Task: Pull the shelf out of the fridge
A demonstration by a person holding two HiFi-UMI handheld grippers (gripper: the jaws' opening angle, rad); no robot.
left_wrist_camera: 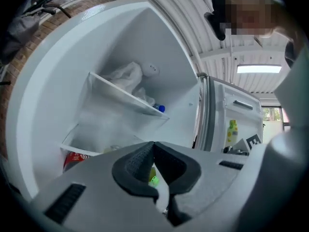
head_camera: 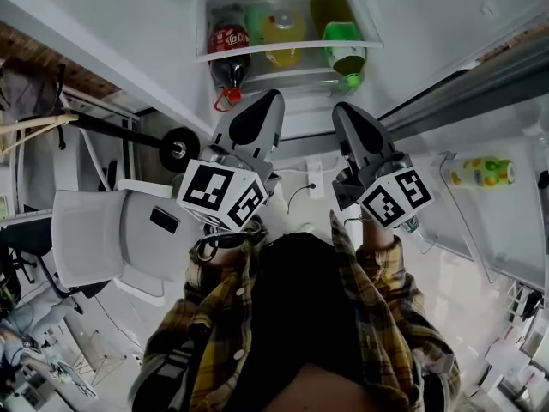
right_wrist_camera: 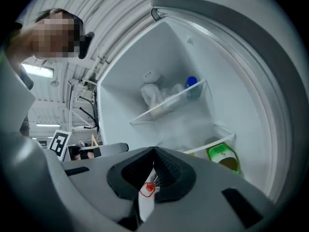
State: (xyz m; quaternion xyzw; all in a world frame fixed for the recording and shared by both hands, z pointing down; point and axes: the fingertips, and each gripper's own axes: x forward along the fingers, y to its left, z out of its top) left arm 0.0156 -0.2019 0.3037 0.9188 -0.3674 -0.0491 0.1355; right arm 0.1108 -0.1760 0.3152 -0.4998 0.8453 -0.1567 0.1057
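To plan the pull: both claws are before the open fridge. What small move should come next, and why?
The left claw and right claw are shut on nothing and hang short of the shelf, so no grip exists yet. Probably the next move is to open both and ease them to its front edge.

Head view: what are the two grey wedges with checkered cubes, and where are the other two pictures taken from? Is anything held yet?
Those are hand-held grippers; the cubes belong to them. The head view looks down from the person's head at the left gripper and right gripper, aimed into an open fridge. Each other picture comes from a camera on one gripper. The shelf holds a cola bottle, a yellow bottle and a green bottle. Both grippers are shut, empty, short of the shelf.
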